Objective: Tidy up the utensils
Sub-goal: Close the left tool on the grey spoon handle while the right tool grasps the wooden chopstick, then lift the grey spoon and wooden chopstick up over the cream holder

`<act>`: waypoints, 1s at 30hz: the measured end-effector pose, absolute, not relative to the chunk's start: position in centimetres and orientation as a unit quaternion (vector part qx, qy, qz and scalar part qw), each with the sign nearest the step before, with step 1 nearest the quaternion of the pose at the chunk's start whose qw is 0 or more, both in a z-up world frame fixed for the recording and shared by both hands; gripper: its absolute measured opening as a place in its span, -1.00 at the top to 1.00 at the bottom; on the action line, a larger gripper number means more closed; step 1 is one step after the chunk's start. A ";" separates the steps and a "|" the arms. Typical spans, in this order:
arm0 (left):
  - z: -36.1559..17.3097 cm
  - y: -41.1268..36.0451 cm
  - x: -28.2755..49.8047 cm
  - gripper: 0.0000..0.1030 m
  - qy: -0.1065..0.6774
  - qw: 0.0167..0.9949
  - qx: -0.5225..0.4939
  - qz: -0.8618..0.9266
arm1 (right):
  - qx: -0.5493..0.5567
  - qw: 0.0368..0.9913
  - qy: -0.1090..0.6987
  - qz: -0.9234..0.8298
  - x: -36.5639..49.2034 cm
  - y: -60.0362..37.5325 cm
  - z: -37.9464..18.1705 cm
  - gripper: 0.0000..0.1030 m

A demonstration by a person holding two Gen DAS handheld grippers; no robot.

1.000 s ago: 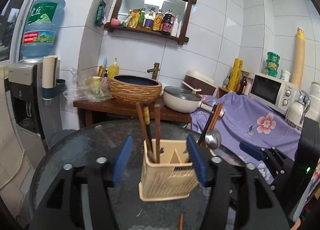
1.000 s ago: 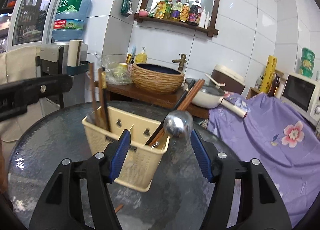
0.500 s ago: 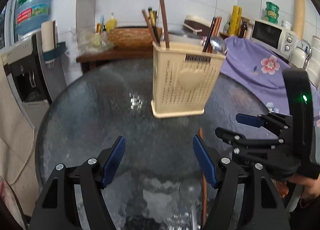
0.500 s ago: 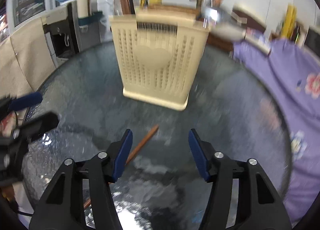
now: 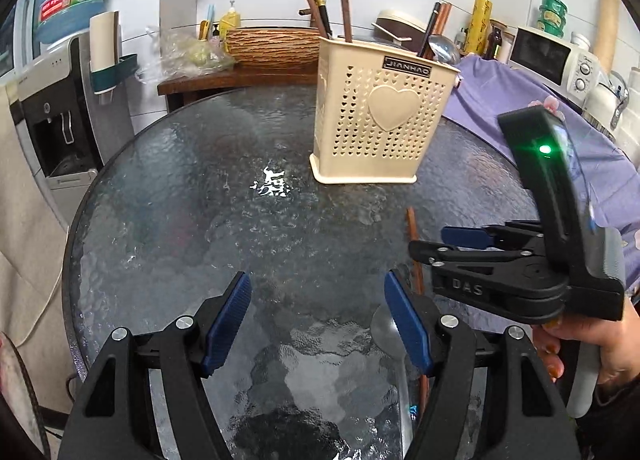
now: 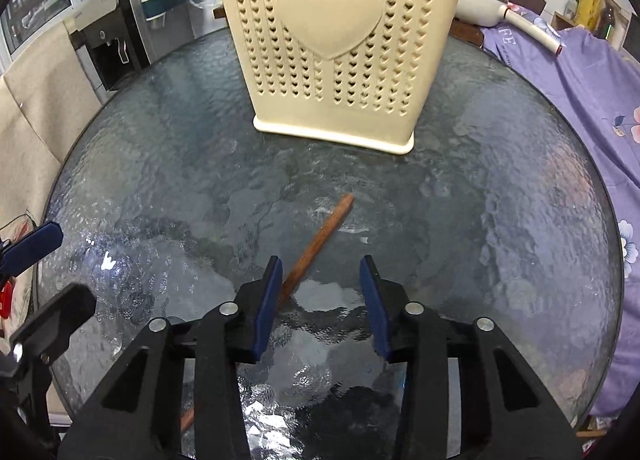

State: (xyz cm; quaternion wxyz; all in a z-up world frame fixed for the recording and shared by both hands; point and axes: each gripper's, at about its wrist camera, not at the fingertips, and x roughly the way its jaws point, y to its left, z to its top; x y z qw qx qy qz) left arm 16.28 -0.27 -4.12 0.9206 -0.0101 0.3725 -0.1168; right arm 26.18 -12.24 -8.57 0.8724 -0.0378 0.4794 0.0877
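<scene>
Close in, the right gripper (image 6: pixel 320 284) hung low over the glass table (image 6: pixel 500 220), jaws closing with nothing pinched yet; a brown chopstick (image 6: pixel 320 238) lay flat, slanting under the left blue pad. The left gripper (image 5: pixel 318 320) stood open and empty, a spoon (image 5: pixel 384 326) lying by its right pad. Farther back stood the cream utensil holder (image 5: pixel 380 120), upright on the glass, chopsticks and a ladle sticking out the top.
</scene>
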 end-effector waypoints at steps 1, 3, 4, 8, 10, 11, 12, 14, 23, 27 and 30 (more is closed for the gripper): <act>-4.2 -0.3 16.2 -0.29 0.374 0.920 -0.009 -0.120 | -0.036 0.871 0.481 0.089 26.4 -12.1 -8.6 0.25; -4.4 -0.6 16.0 -0.29 0.378 0.918 -0.007 -0.124 | -0.040 0.872 0.481 0.085 26.5 -11.9 -8.8 0.32; -4.5 -0.7 15.8 -0.29 0.380 0.916 -0.007 -0.125 | -0.045 0.872 0.480 0.084 26.6 -11.7 -8.8 0.40; -5.1 -0.9 15.3 -0.22 0.393 0.908 -0.017 -0.140 | -0.044 0.872 0.480 0.086 26.9 -11.7 -8.7 0.58; -5.4 -1.2 15.1 -0.19 0.397 0.906 -0.013 -0.145 | -0.046 0.872 0.479 0.088 27.0 -11.8 -8.7 0.65; -5.5 -1.5 14.8 -0.18 0.399 0.905 -0.011 -0.149 | -0.047 0.872 0.479 0.091 27.0 -11.9 -8.7 0.65; -5.6 -1.8 14.6 -0.18 0.401 0.903 -0.008 -0.155 | -0.047 0.871 0.479 0.094 27.0 -12.0 -8.7 0.66; -5.9 -2.3 14.3 -0.18 0.405 0.899 -0.004 -0.165 | -0.046 0.871 0.479 0.100 26.9 -12.4 -8.7 0.70; -7.1 -5.0 14.4 -0.09 0.423 0.886 0.026 -0.188 | -0.037 0.867 0.484 0.113 26.5 -14.5 -8.7 0.78; -7.7 -5.8 15.0 -0.01 0.433 0.881 0.041 -0.185 | -0.040 0.865 0.487 0.112 26.5 -14.6 -8.7 0.78; -8.0 -6.2 15.3 0.03 0.435 0.881 0.056 -0.176 | -0.041 0.865 0.488 0.107 26.5 -14.5 -8.7 0.77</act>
